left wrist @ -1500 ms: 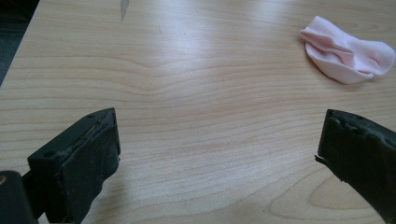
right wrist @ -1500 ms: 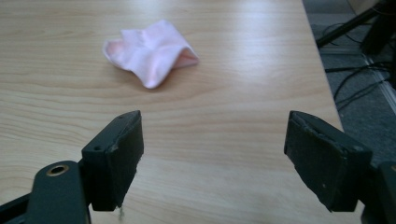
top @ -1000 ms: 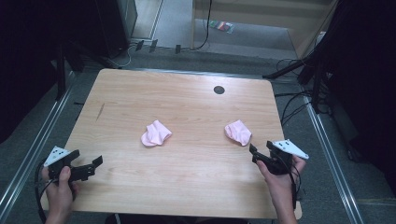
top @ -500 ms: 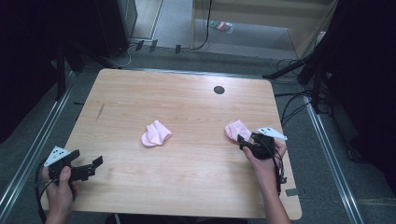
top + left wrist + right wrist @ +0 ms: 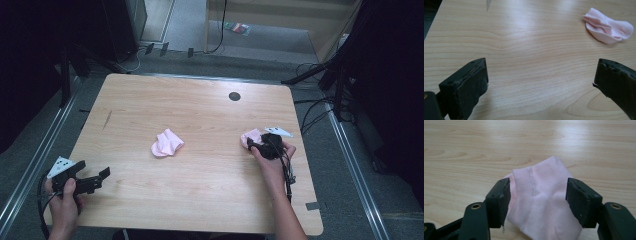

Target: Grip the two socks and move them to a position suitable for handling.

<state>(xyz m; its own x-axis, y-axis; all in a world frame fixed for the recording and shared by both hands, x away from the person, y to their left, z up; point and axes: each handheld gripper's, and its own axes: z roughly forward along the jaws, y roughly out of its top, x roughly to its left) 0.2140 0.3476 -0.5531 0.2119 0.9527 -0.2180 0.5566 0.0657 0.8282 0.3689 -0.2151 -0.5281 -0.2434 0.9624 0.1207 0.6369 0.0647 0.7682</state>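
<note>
Reaching: the right tool (image 5: 256,145) sits at the small pink ribbed cotton sock (image 5: 541,202) near the right edge of the pale wooden desk (image 5: 200,200), so the step in hand looks like the approach to a pick.
Right tool state: its jaws have just been closing and then easing apart a little; in the right gripper view they stand either side of the sock's cuff, the left pad at the fabric's edge, the right pad apart from it, so nothing is gripped yet.
Left tool: the left tool (image 5: 92,181) hovers by the desk's near left corner, jaws wide apart over bare wood, holding nothing.
Second sock: a crumpled pink cotton sock (image 5: 167,143) lies near the middle of the desk, well apart from both tools; in the left gripper view it shows far ahead to the right (image 5: 607,30).
Next move: judging from this, the right jaws need to close square on the cuff, pinching both layers, before any lift.
Risk: a shallow bite could catch one layer only and let the sock slip.
</note>
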